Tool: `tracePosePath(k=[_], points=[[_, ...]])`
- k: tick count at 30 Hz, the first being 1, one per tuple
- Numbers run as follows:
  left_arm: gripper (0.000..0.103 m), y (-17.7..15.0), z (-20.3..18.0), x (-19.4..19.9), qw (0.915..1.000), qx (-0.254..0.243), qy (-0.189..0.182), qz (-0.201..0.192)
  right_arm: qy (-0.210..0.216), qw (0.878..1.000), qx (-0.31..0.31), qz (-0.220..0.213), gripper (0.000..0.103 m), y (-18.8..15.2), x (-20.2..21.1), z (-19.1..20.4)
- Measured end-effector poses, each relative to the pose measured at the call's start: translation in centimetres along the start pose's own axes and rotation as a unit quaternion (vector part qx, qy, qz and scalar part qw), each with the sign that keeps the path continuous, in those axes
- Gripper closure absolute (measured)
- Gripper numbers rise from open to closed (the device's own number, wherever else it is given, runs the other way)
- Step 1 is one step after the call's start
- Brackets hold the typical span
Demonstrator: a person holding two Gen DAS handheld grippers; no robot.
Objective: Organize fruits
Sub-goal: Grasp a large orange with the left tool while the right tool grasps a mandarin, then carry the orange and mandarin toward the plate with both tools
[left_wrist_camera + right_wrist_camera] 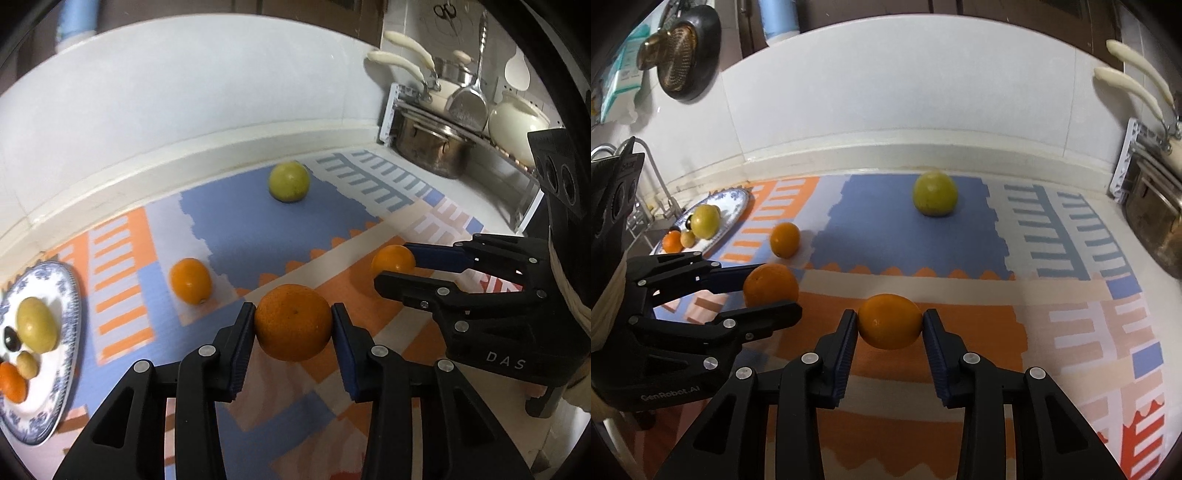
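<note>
You've got two oranges pinched: one (293,322), another (889,320); a third orange (190,280) and a green citrus (289,181) lie loose.

We can read two bits of writing. The right tool (397,271) has the white letters "DAS" on its black body. The left tool (772,291) has "GenRobot.AI" in small pale letters on its black body.

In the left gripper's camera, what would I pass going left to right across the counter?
Plate of fruit → loose orange on the mat → green fruit farther back → orange in the right gripper → pots on the rack.
</note>
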State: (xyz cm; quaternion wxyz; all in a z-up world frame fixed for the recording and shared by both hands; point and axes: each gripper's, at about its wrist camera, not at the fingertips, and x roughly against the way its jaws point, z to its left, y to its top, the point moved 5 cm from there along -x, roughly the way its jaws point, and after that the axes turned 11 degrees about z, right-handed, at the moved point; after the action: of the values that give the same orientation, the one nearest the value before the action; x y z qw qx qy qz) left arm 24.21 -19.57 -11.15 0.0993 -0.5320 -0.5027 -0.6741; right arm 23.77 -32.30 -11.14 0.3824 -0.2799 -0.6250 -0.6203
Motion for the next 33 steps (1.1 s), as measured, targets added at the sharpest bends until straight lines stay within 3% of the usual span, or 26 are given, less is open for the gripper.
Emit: tracePosePath(k=[17, 33], points=[[0.063, -3.3, 2.8, 8.1, 0.9967, 0.058, 0.032, -0.047, 0.022, 0.998, 0.019, -0.056, 0.066, 0.4, 5.5, 6.2], [0.063, -8.4, 7.5, 14.1, 0.9886, 0.112, 0.07, -0.072, 0.052, 0.995, 0.047, -0.077, 0.066, 0.4, 7.3, 13.8]])
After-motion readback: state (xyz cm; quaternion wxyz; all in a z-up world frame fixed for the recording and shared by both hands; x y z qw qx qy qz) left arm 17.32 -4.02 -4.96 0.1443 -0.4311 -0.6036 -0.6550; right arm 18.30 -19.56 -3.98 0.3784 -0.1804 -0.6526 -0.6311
